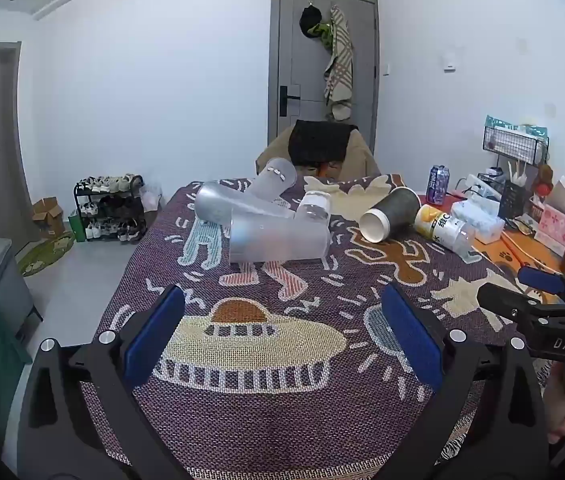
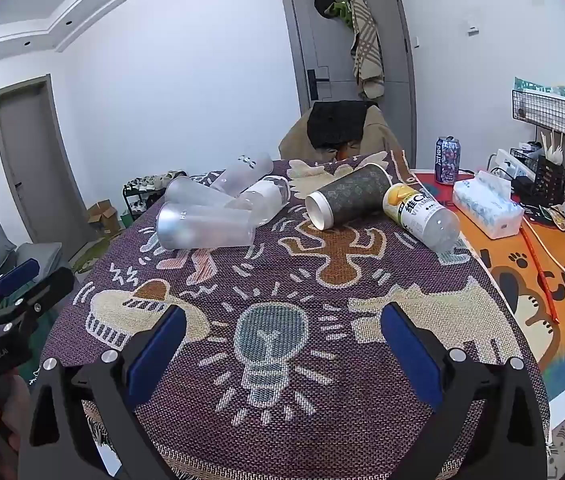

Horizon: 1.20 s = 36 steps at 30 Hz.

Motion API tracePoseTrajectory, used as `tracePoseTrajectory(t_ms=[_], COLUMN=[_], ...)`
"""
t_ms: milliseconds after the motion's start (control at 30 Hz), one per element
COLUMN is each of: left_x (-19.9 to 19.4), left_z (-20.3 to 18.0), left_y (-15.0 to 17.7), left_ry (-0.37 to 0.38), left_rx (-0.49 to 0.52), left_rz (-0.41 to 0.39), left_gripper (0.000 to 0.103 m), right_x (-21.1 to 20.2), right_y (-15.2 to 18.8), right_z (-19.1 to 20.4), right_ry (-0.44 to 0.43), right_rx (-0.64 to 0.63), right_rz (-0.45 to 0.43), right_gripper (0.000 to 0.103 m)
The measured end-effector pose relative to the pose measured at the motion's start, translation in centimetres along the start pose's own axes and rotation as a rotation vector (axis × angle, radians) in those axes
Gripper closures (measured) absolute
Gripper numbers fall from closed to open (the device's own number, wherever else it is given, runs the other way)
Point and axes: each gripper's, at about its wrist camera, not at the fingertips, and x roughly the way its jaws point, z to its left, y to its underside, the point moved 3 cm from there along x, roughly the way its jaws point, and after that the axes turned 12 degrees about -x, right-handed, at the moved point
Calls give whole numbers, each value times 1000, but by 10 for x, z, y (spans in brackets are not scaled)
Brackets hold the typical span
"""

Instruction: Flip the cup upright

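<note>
Three frosted clear plastic cups lie on their sides in a pile on the patterned cloth; the nearest one (image 1: 278, 238) (image 2: 206, 227) lies crosswise. A dark paper cup with a white base (image 1: 392, 213) (image 2: 346, 199) lies on its side to their right. My left gripper (image 1: 282, 320) is open and empty, low over the cloth, short of the frosted cups. My right gripper (image 2: 282, 332) is open and empty, short of the paper cup. Each gripper shows at the edge of the other's view: the right one (image 1: 522, 292), the left one (image 2: 30, 280).
A small clear bottle (image 1: 314, 206) (image 2: 266, 200) lies by the frosted cups. A yellow-labelled plastic bottle (image 1: 444, 230) (image 2: 422, 216) lies right of the paper cup. A soda can (image 2: 447, 160), tissue pack (image 2: 486, 204) and desk clutter stand at the right. A chair (image 2: 338, 128) stands behind the table.
</note>
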Motion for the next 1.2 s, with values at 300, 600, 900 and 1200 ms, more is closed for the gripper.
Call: tracePoseTrajectory(t_ms=[300, 600, 900, 1200], left_x=[-4, -6, -7, -10], left_z=[3, 6, 6, 7], left_y=[-4, -6, -6, -7], left_ry=[13, 20, 22, 26], left_rx=[12, 6, 0, 1], left_rz=[-17, -13, -10, -19], left_gripper=[5, 5, 5, 5], right_x=[-1, -1, -5, -6], right_y=[-2, -3, -2, -3], right_z=[1, 3, 0, 0], right_ry=[3, 6, 7, 5], right_rx=[-9, -12, -10, -12], right_rz=[-1, -5, -14, -14], right_gripper=[7, 7, 7, 7])
